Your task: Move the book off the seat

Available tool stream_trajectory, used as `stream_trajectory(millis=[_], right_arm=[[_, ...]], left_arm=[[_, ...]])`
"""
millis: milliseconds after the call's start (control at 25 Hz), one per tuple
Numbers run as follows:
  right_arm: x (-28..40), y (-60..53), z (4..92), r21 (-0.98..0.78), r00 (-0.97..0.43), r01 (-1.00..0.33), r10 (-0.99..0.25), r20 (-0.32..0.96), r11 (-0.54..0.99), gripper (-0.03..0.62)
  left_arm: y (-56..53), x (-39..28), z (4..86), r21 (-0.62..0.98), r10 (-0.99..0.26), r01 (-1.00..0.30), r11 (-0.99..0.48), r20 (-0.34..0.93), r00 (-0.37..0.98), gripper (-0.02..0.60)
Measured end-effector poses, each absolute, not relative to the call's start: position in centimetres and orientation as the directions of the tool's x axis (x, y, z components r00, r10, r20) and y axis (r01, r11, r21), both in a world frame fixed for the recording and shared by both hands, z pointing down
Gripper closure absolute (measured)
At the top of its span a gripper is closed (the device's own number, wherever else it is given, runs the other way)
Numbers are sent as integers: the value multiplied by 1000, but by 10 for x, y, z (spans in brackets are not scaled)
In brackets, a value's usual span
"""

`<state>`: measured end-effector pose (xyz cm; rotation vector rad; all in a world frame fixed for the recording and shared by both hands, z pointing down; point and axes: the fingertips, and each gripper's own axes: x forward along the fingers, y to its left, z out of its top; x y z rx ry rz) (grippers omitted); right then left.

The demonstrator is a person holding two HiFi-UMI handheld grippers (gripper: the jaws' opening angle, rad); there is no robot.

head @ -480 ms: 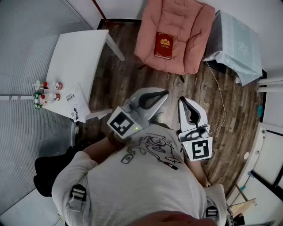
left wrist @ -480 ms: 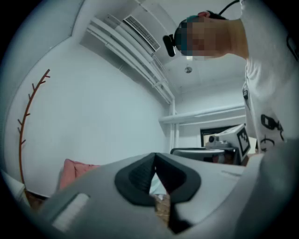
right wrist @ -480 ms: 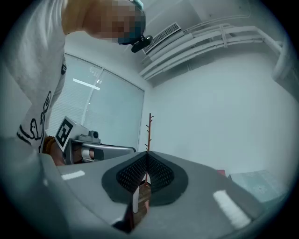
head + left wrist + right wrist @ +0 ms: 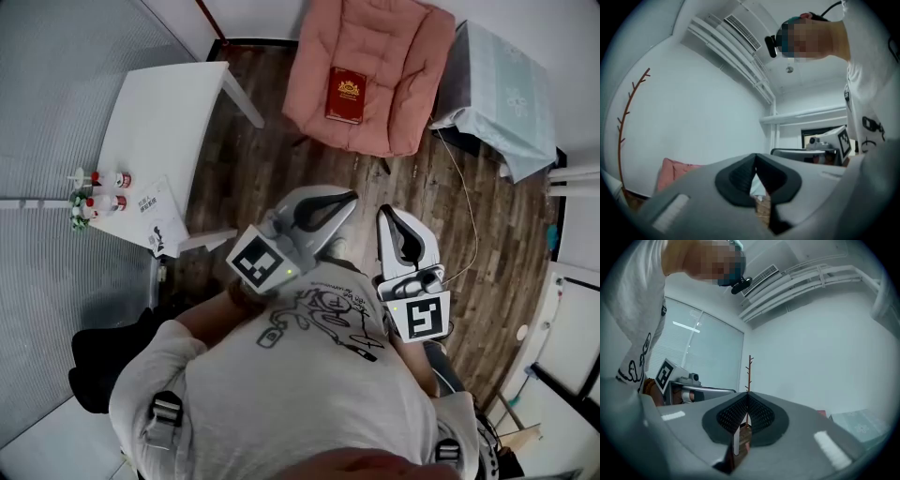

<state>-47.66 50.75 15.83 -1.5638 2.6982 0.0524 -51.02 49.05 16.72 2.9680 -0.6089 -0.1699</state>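
Red book (image 4: 345, 96) on pink seat (image 4: 398, 70), well beyond both closed, empty grippers

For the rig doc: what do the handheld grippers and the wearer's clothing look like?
Left gripper and right gripper: smooth light-grey shells, black textured pads inside the jaws, each with a marker cube of black-and-white squares. Person wears a white T-shirt with a black line drawing and buckled shoulder straps.

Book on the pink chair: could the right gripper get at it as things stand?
Likely yes, but not from here. The book lies alone on the chair seat, with only floor between. The right gripper is shut and well short of the chair; it must approach and open.
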Motion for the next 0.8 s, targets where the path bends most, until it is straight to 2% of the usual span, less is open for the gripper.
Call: stream_trajectory(millis=[520, 800], right_arm=[[-424, 518, 162, -21, -509, -860, -860, -49, 510, 588], [-425, 518, 167, -12, -548, -836, -835, -44, 549, 589]], left_arm=[[507, -457, 172, 136, -425, -411, -901, -97, 900, 577], [510, -454, 176, 151, -450, -434, -888, -88, 889, 577]])
